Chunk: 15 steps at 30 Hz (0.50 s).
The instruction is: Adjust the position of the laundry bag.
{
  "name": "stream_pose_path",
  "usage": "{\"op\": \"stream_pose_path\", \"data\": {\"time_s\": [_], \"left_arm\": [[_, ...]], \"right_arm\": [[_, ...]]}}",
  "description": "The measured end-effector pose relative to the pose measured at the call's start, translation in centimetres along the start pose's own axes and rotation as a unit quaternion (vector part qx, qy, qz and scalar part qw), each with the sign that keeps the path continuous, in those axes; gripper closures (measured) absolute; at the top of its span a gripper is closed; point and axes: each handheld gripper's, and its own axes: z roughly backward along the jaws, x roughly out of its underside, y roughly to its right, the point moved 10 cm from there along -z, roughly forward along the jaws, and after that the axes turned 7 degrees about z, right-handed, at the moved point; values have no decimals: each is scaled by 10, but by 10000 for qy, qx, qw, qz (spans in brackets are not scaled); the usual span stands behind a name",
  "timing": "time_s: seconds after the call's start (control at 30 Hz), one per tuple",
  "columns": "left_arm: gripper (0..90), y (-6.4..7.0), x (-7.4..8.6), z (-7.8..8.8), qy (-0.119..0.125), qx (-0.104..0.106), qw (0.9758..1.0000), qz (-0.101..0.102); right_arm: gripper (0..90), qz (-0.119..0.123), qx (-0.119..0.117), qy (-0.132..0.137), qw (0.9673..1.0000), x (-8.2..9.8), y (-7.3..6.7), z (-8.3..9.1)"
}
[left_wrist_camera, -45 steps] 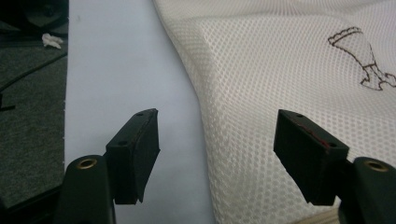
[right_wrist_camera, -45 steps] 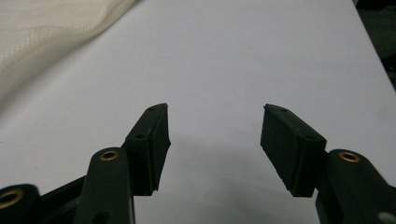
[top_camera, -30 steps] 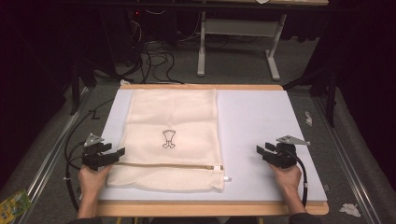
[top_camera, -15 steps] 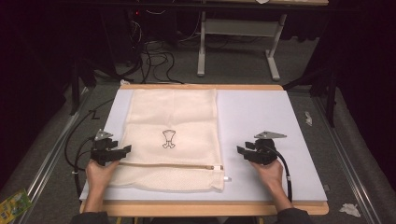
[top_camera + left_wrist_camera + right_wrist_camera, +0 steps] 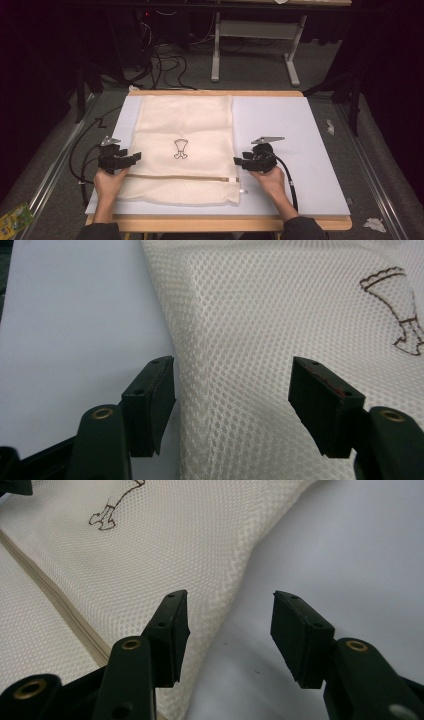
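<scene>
**Both claws wide at the side edges of the mesh bag**

The cream mesh bag (image 5: 182,150) lay flat on the white board (image 5: 295,135), zip (image 5: 180,177) towards the person. Left gripper (image 5: 232,390): jaws wide, nothing pinched; the bag's left edge ran up between them, the white board beyond its left jaw. Right gripper (image 5: 230,630): jaws had just been opening, now wide, nothing gripped; the bag's right edge lay between them, nearer its left jaw. The printed emblem (image 5: 181,148) sat between the two claws.
</scene>
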Motion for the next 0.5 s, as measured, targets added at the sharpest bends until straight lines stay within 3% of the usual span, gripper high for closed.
{"op": "stream_pose_path", "data": {"time_s": [0.2, 0.3, 0.4, 0.5], "left_arm": [[387, -1, 1, -2, -49, 18, 10000, 11], [428, -1, 4, -5, -95, 49, 9999, -22], [470, -3, 3, -4, -45, 90, 9999, 117], [513, -3, 3, -4, -108, 21, 9999, -19]], "right_arm": [[496, -121, -45, -107, 9999, -3, -4, -14], [556, -102, -34, -134, 9999, -4, -6, -17], [587, -110, -44, -166, 9998, -5, -5, -22], [626, -203, -151, -260, 9993, -4, -6, -28]]}}
